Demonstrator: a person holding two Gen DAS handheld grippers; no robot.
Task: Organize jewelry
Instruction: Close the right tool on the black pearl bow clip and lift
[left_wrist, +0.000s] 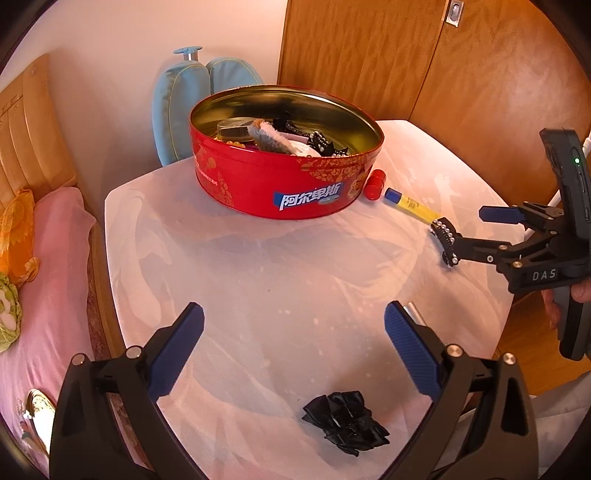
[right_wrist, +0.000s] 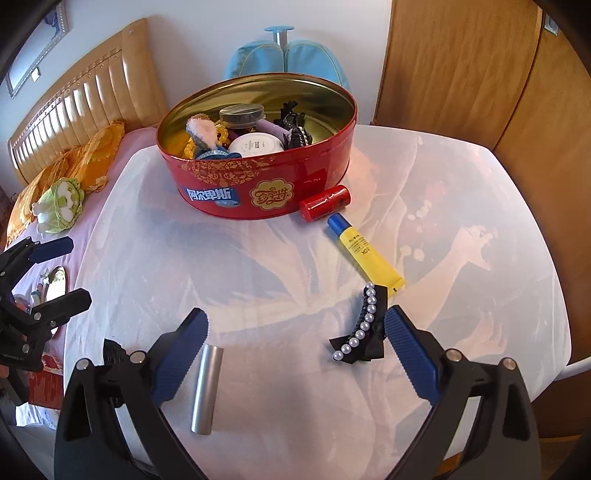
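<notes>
A: Both grippers hang with jaws spread, holding nothing. The right gripper (right_wrist: 295, 343) sits low over the counter (right_wrist: 480, 221); the pearl clip (right_wrist: 364, 326) lies just inside its right finger.

B: I'd shift right to centre the clip, pinch across it, then carry it to the tin (right_wrist: 258, 162).

A: Only the left view shows the black bow (left_wrist: 345, 421) under the left gripper (left_wrist: 293, 332); the right view shows the tin's contents better.

Bare tabletop (right_wrist: 280, 280) before red tin (right_wrist: 258, 177)

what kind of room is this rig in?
Likely a bedroom: a bed with a padded headboard and pink sheet sits beside the white-covered table, with wooden wardrobe-style doors behind.
</notes>
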